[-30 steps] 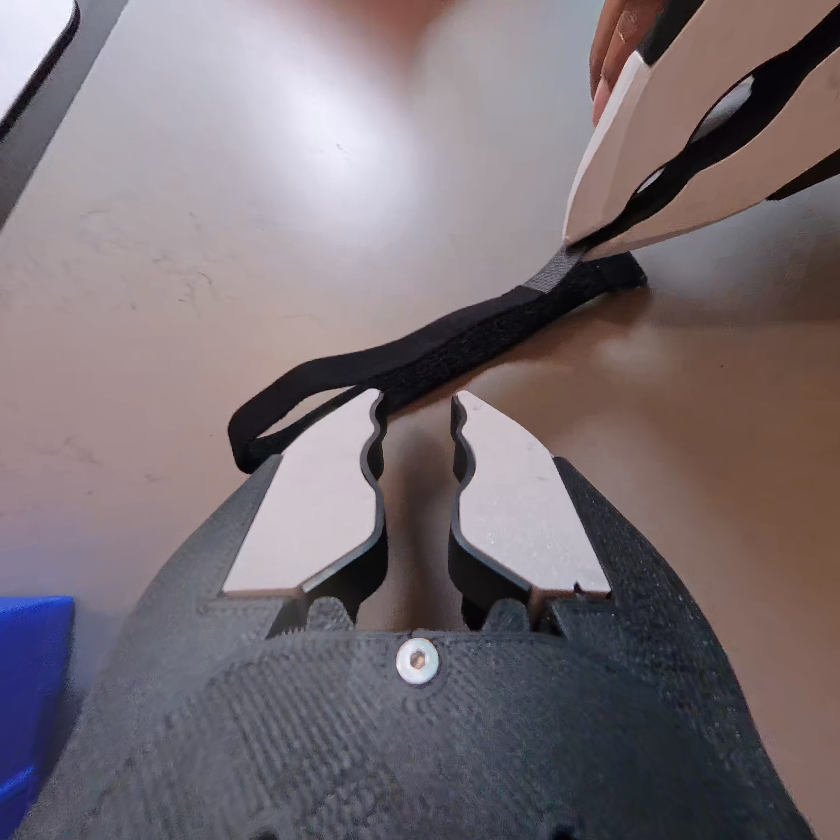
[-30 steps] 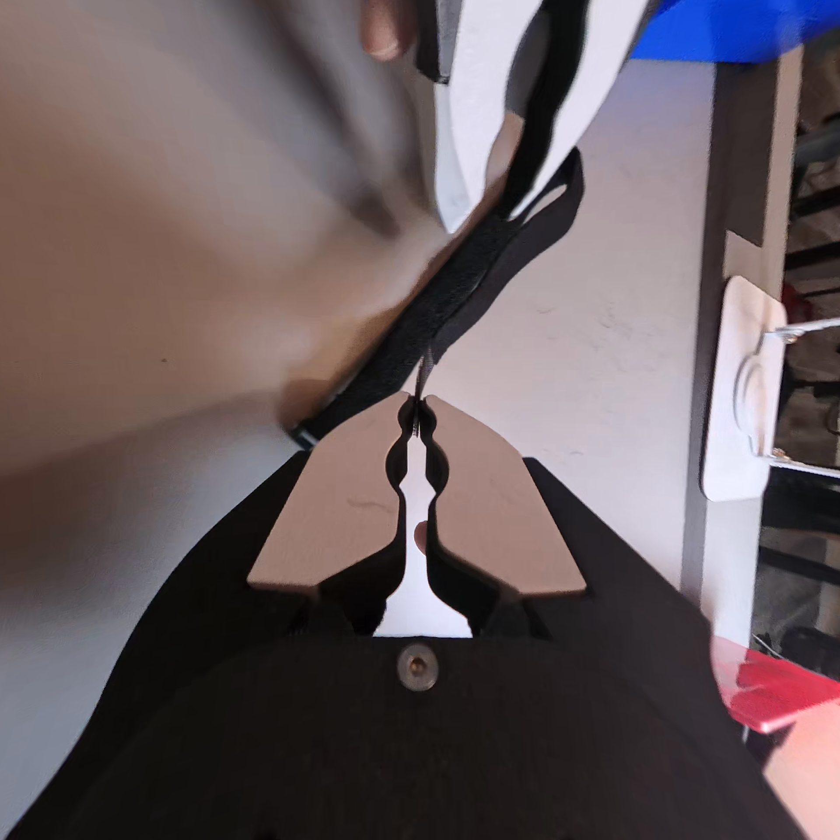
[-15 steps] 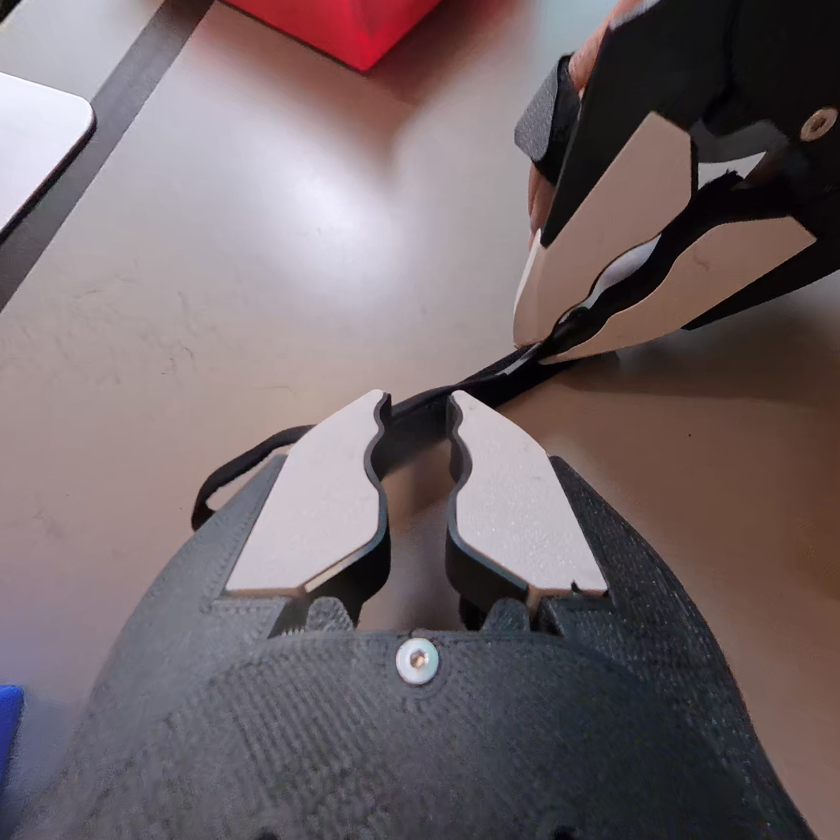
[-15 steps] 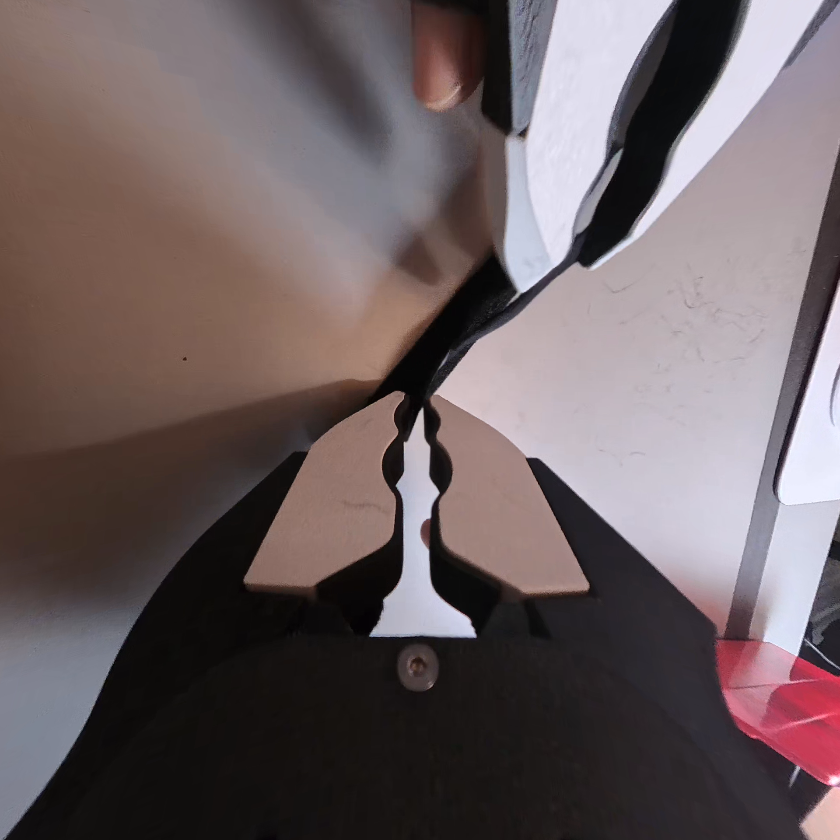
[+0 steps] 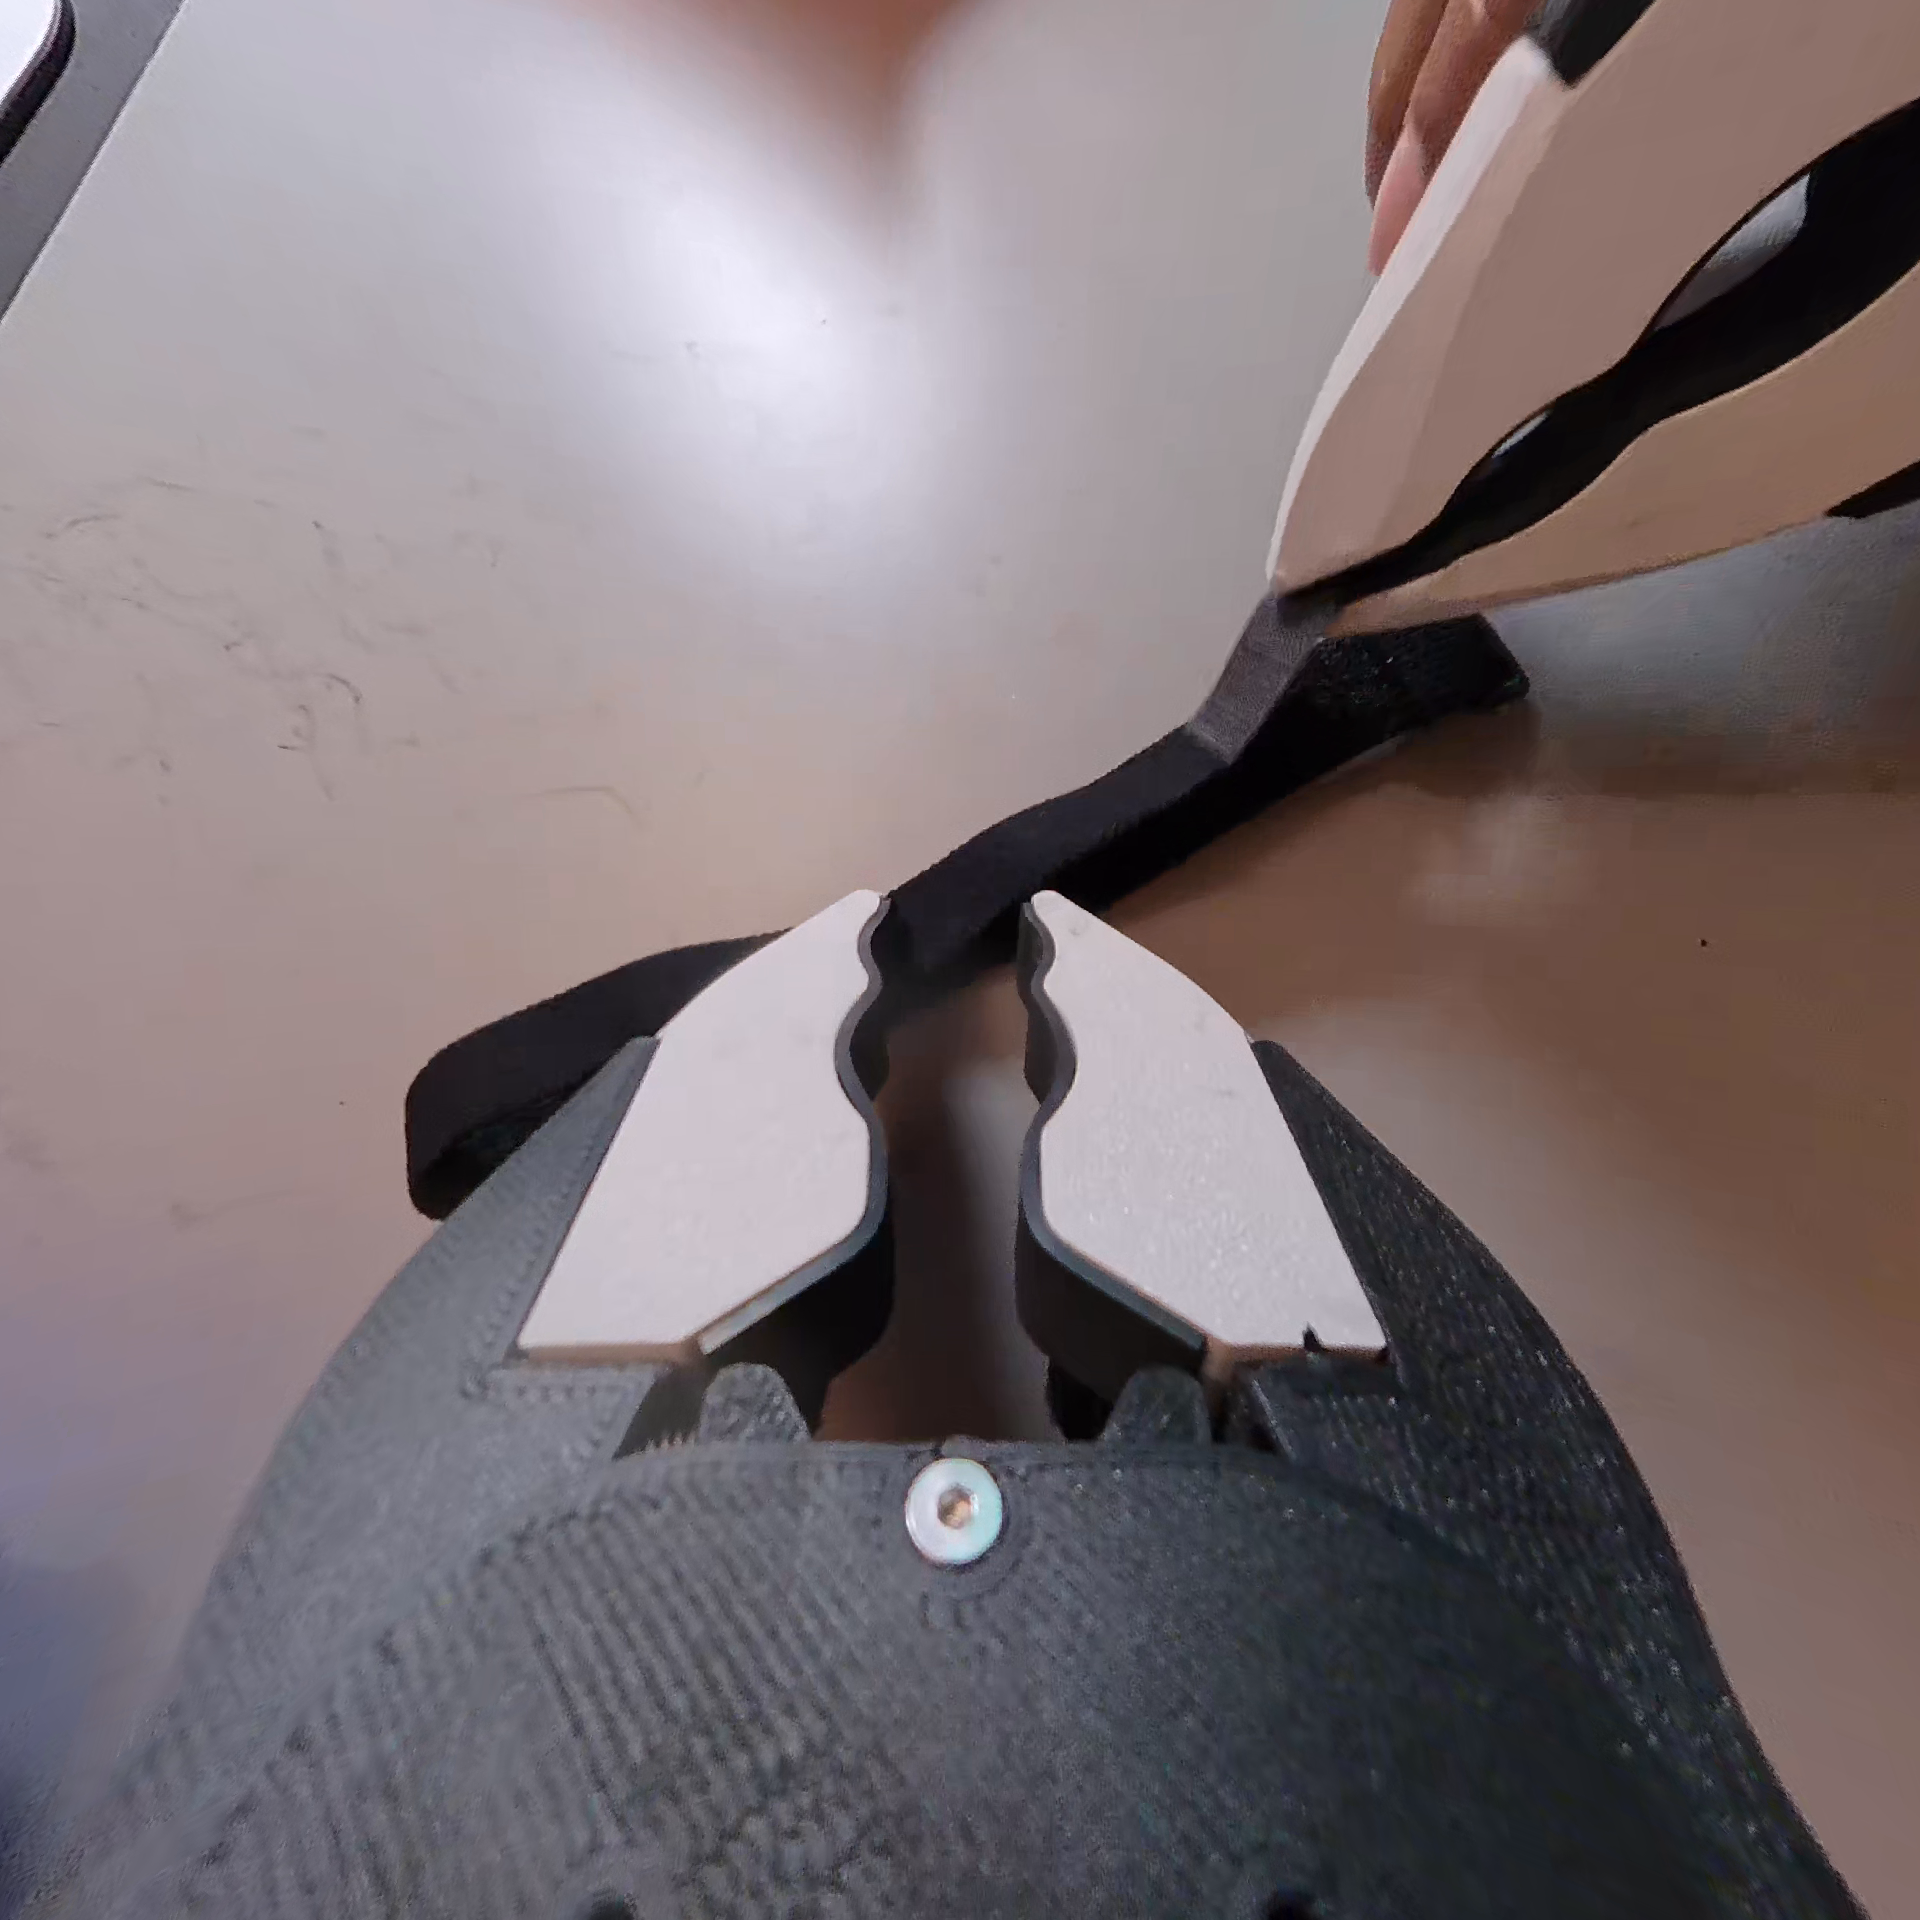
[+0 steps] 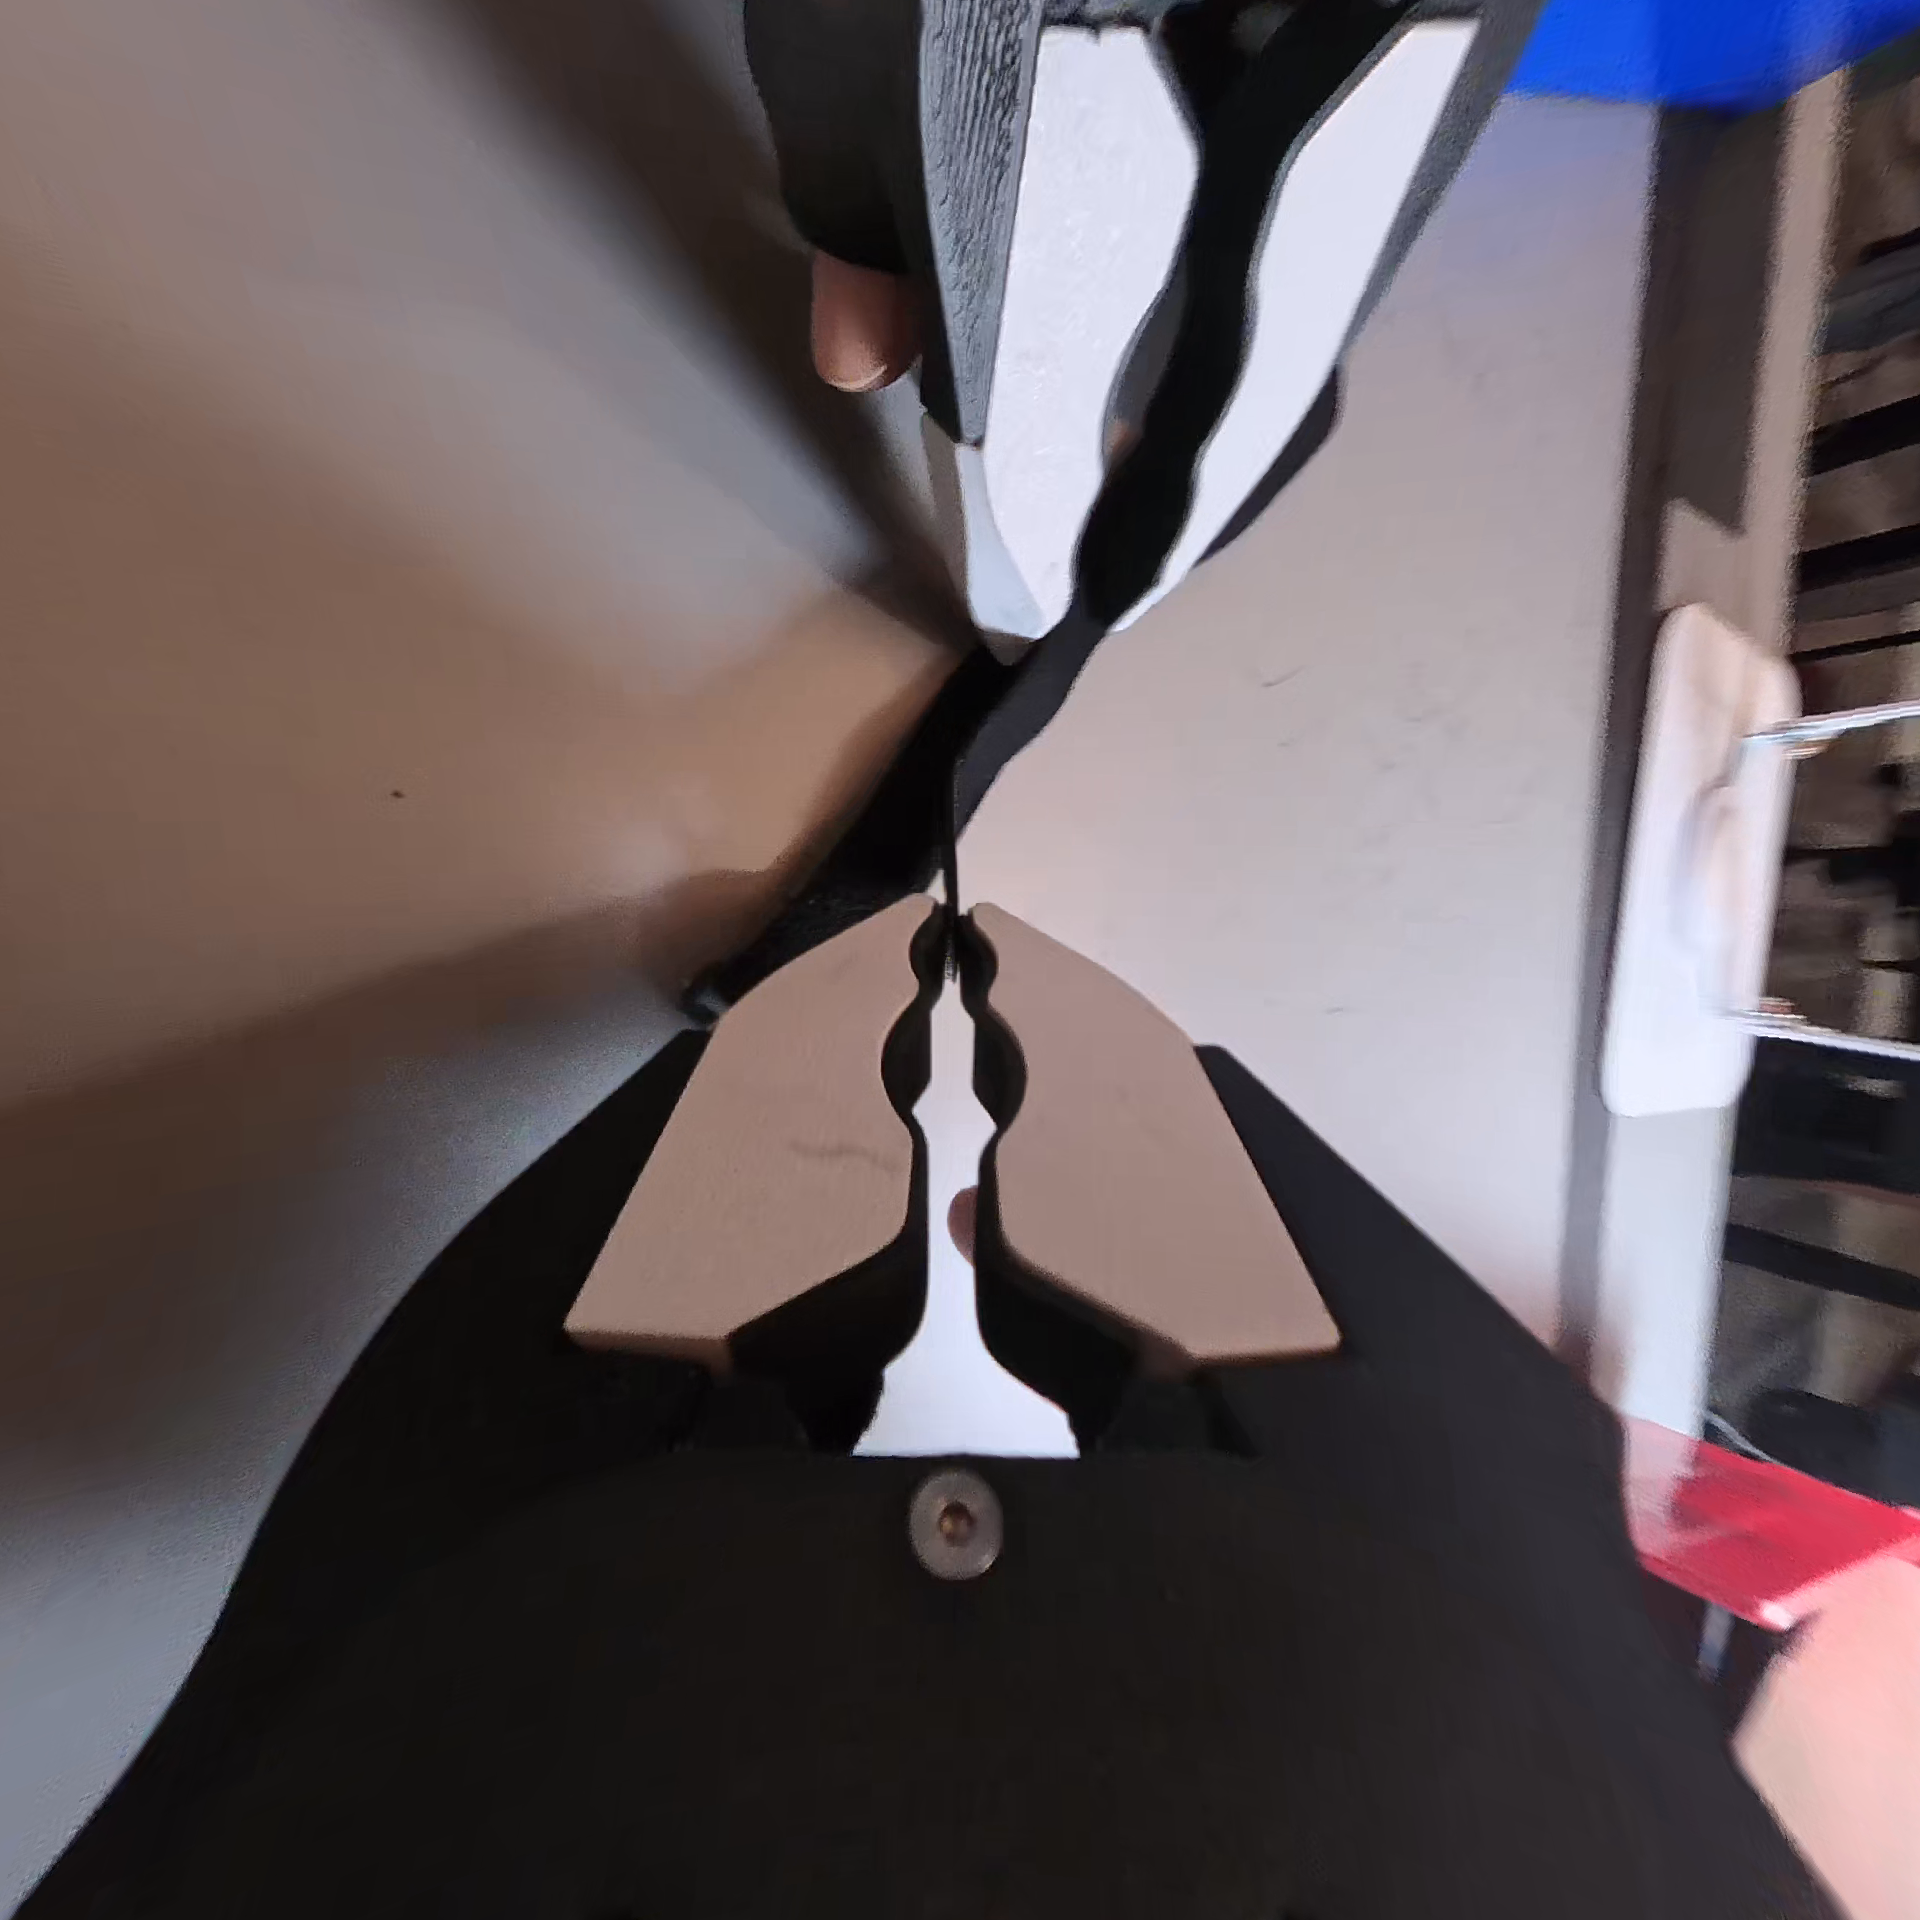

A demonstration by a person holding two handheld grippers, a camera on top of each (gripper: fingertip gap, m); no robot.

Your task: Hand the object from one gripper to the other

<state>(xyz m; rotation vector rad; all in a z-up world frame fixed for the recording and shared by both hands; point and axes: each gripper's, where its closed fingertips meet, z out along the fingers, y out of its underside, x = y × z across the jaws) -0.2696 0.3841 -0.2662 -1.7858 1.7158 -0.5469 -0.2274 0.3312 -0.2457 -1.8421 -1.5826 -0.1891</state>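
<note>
Right wrist view, right gripper pinching black strap, left gripper agape.

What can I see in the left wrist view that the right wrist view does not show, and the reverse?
Only the left wrist view shows the strap's free looped end lying on the table. Only the right wrist view shows a blue bin, a red object and blurred shelves. Both show the black strap, the right claw shut on one end, and the left claw open around its middle.
</note>
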